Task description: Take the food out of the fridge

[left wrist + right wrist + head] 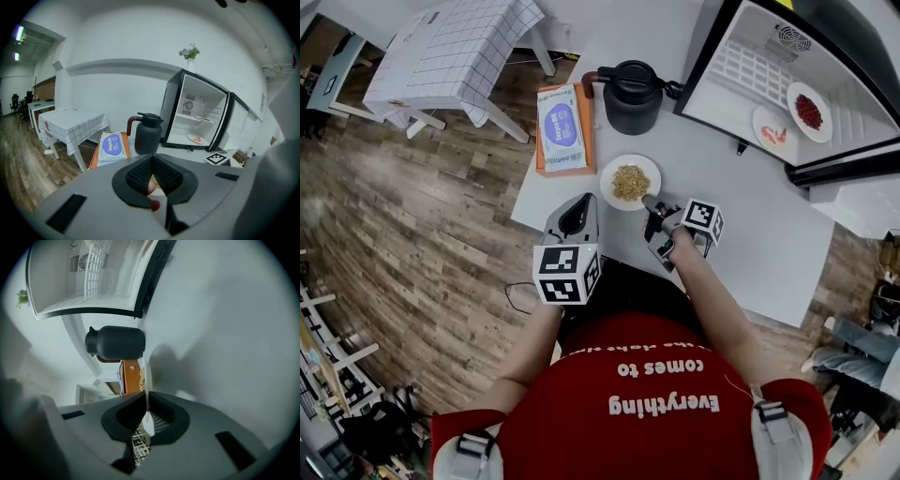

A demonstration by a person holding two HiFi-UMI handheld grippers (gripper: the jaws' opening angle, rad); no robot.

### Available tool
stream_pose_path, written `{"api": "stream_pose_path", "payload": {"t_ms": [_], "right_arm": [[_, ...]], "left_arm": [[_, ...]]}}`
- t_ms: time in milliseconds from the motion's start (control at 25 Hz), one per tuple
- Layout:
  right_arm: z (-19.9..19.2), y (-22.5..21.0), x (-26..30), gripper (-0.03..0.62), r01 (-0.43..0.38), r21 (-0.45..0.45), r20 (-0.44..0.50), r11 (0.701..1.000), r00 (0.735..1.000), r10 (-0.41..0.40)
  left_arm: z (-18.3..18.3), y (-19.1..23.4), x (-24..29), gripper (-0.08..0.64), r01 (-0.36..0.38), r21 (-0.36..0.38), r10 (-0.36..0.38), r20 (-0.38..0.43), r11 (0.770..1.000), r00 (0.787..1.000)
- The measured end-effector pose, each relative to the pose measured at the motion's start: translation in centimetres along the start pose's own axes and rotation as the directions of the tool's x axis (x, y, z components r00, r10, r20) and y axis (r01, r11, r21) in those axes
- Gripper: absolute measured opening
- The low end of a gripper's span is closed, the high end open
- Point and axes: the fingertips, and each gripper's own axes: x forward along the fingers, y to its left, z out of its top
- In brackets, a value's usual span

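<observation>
A white plate (607, 185) of yellowish grains (630, 182) rests on the white table (750, 225). My right gripper (650, 201) is shut on its near right rim. In the right gripper view the plate (146, 380) shows edge-on, pinched between the pads of the right gripper (146, 398). My left gripper (584, 202) hovers just left of that plate with its jaws together and nothing held; through the left gripper (152, 162) a bit of the grains shows. The open fridge (722, 56) holds a plate of red food (808, 112) and a plate with pink pieces (773, 131).
A black kettle (631, 98) stands behind the plate, left of the fridge door opening. An orange tray with a wipes pack (562, 127) lies at the table's left edge. A table with a checked cloth (459, 52) stands on the wooden floor beyond.
</observation>
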Motion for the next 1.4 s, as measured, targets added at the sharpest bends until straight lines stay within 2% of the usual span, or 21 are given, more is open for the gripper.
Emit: {"api": "stream_pose_path", "payload": {"t_ms": [240, 400, 520, 600, 800, 960, 1080, 1200, 1280, 1320, 1360, 1400], "right_arm": [[0.3, -1.5, 0.6, 0.025, 0.055, -0.02, 0.007, 0.998, 0.998, -0.055], [0.5, -2.3, 0.8, 0.026, 0.108, -0.072, 0.004, 0.991, 0.994, -0.108], [0.7, -3.1, 0.9, 0.026, 0.167, -0.131, -0.006, 0.977, 0.985, -0.17], [0.7, -3.6, 1.0, 0.032, 0.226, -0.188, -0.02, 0.956, 0.972, -0.234], [0.1, -2.5, 1.3, 0.164, 0.294, -0.383, -0.054, 0.876, 0.939, -0.339], [-0.4, -2.8, 0.7, 0.203, 0.367, -0.507, -0.055, 0.78, 0.889, -0.454], [-0.8, -3.0, 0.6, 0.21, 0.355, -0.634, -0.076, 0.687, 0.855, -0.512], [-0.1, -2.9, -0.4, 0.21, 0.373, -0.744, -0.002, 0.554, 0.829, -0.56], [0.7, -1.9, -1.2, 0.209, 0.385, -0.784, 0.072, 0.487, 0.835, -0.545], [1.0, -1.1, -1.4, 0.209, 0.378, -0.797, 0.097, 0.471, 0.85, -0.518], [1.0, 0.0, -1.5, 0.207, 0.353, -0.809, 0.106, 0.469, 0.874, -0.475], [0.9, 1.3, -1.6, 0.204, 0.307, -0.822, 0.097, 0.48, 0.905, -0.414]], "left_arm": [[-0.4, -0.2, 0.5, 0.006, 0.001, -0.005, -0.001, -0.014, 1.0, 1.0], [-0.3, -0.6, 0.8, 0.006, 0.009, -0.006, -0.009, -0.016, 1.0, 1.0], [-0.5, -0.9, 1.2, 0.006, 0.015, -0.004, -0.015, -0.026, 1.0, 1.0], [-0.5, -1.1, 1.3, 0.006, 0.023, -0.004, -0.023, -0.027, 1.0, 0.999], [-0.8, -1.7, 1.7, 0.006, 0.042, -0.001, -0.042, -0.04, 0.999, 0.998], [-1.1, -2.1, 2.0, 0.006, 0.05, 0.001, -0.05, -0.046, 0.999, 0.998], [-1.0, -2.1, 2.2, 0.006, 0.054, 0.001, -0.054, -0.046, 0.999, 0.997], [-0.9, -2.3, 2.3, 0.006, 0.055, 0.006, -0.055, -0.037, 0.998, 0.998], [-0.7, -2.2, 2.3, 0.006, 0.053, 0.007, -0.052, -0.03, 0.999, 0.998], [-0.7, -2.1, 2.3, 0.006, 0.049, 0.005, -0.049, -0.028, 0.999, 0.998], [-0.6, -1.9, 2.4, 0.006, 0.046, 0.003, -0.046, -0.028, 0.999, 0.999], [-0.6, -1.8, 2.4, 0.006, 0.043, -0.001, -0.043, -0.027, 0.999, 0.999]]}}
